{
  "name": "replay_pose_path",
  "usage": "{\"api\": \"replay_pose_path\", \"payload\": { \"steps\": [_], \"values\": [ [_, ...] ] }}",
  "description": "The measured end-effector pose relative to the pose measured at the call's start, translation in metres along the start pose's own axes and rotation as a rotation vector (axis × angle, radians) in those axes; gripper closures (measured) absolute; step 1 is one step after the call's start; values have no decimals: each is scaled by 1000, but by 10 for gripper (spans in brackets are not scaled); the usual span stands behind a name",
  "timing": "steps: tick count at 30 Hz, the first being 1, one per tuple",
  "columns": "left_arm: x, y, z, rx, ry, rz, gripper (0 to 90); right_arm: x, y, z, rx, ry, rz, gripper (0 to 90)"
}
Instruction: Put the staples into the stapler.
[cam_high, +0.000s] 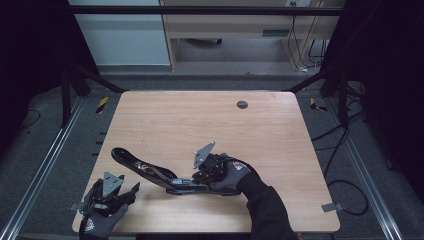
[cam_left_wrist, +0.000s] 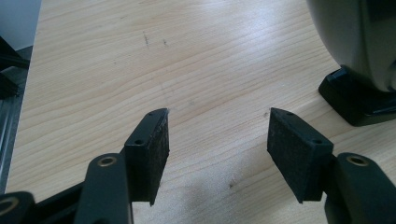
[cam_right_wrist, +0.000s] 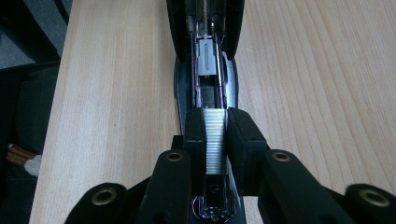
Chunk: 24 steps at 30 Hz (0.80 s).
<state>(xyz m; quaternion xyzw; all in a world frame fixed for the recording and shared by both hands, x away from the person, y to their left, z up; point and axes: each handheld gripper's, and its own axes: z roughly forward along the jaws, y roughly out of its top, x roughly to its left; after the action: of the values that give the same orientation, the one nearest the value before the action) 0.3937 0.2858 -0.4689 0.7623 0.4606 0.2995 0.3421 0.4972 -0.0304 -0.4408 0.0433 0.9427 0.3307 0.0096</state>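
Note:
A black stapler (cam_high: 145, 169) lies swung open on the wooden table (cam_high: 210, 120), its lid stretched toward the left. In the right gripper view its magazine channel (cam_right_wrist: 205, 79) lies bare below the jaws. My right gripper (cam_right_wrist: 215, 114) is shut on a silvery strip of staples (cam_right_wrist: 215, 140), held over the rear of that channel. From above, the right gripper (cam_high: 192, 179) sits at the stapler's right end, in a gloved hand. My left gripper (cam_left_wrist: 217, 135) stands open over bare wood with nothing between its pads, near the table's front left corner (cam_high: 131, 190). The stapler's end (cam_left_wrist: 355, 100) is to its right.
A round cable hole (cam_high: 242, 104) sits in the table's far half. Metal rails run along the floor on both sides of the table, and black frame posts stand at the far corners. Cables lie on the floor at the right.

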Motion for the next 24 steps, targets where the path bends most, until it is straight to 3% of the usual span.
{"api": "replay_pose_path", "payload": {
  "steps": [24],
  "values": [
    [0, 0, 0, 2, 0, 3, 388, -1, 0, 3, 4, 11, -10, 784]
  ]
}}
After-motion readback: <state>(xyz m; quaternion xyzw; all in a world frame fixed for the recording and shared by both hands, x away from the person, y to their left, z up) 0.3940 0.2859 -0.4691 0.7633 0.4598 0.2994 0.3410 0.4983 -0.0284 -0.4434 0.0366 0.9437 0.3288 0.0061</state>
